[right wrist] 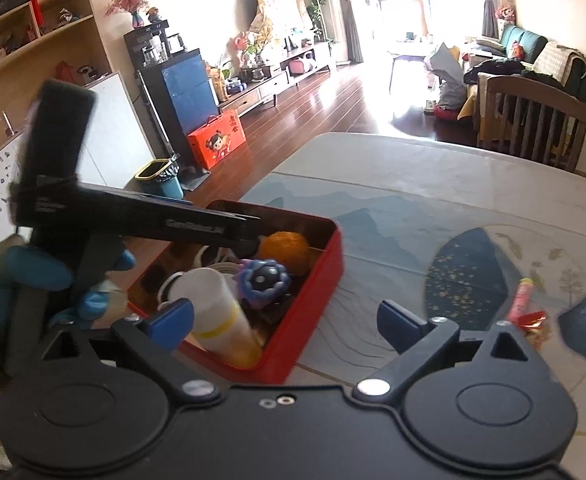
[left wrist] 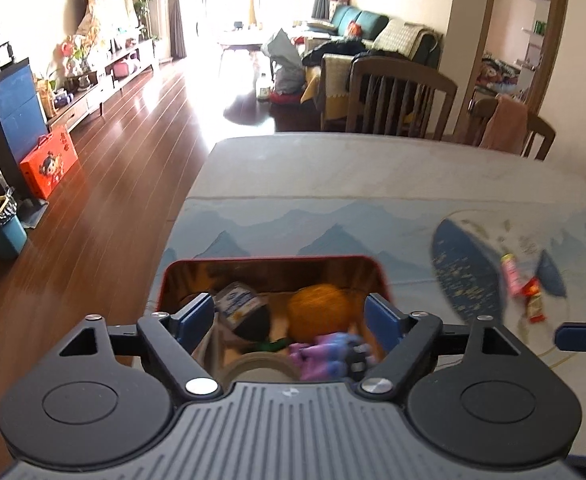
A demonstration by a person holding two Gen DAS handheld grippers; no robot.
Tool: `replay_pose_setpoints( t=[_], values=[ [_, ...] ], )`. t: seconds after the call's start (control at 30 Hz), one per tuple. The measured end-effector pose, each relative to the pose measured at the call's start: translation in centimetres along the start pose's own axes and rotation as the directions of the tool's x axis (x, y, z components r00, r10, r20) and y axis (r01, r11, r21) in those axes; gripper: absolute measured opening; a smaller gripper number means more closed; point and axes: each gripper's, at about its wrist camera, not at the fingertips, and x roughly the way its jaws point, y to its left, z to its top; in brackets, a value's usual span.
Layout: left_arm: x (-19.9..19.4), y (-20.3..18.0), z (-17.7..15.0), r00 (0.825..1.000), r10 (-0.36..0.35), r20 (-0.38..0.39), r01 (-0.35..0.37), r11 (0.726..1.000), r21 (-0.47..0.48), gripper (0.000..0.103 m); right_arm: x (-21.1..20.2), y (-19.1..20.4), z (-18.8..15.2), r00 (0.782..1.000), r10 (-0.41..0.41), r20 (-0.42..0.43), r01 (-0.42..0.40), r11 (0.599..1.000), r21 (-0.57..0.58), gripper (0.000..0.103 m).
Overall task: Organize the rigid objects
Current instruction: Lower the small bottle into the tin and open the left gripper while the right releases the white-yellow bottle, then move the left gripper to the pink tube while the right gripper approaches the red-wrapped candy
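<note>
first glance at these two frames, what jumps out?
The red tin at the table's near-left edge, crammed with an orange ball, a purple toy and a white tube. The left tongs hang open over it, empty; the right tongs are open just beside it. Off to the right, pink and red snack packets lie loose on the blue placemat.

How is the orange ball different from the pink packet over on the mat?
The orange ball is round and lies inside the red tin; the pink packet is slim, elongated and lies on the table mat, outside the tin. Neither is held by a gripper.
</note>
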Motion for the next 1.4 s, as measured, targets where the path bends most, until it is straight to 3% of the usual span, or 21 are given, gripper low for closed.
replay_pose_setpoints(
  t=[0.27, 0.57, 0.93, 1.27, 1.4],
  values=[
    [-2.0, -4.6, 0.8, 0.998, -0.038, 0.054, 0.038, 0.999, -0.007, 0.084, -1.7, -3.3, -0.6, 0.999, -0.028, 0.018, 0.028, 1.000, 0.010, 0.103],
    [-1.3, -10.4, 1.5, 0.996, -0.065, 0.061, 0.064, 0.998, 0.006, 0.085, -3.3, -7.8, -1.7, 0.996, -0.079, 0.031, 0.079, 0.997, 0.025, 0.103],
    [2.4, -17.4, 1.7, 0.997, -0.071, 0.006, 0.070, 0.995, 0.068, 0.085, -3.8, -13.8, -3.7, 0.990, -0.139, 0.007, 0.139, 0.989, 0.047, 0.102],
    [7.3, -21.1, 1.7, 0.994, -0.074, -0.078, 0.083, 0.990, 0.113, 0.085, -2.2, -17.3, -4.1, 0.986, -0.164, -0.028, 0.165, 0.986, 0.032, 0.097],
    [9.4, -22.3, 2.0, 0.991, -0.081, -0.105, 0.096, 0.986, 0.137, 0.085, -1.2, -18.1, -4.1, 0.986, -0.160, -0.038, 0.161, 0.987, 0.019, 0.089]
  ],
)
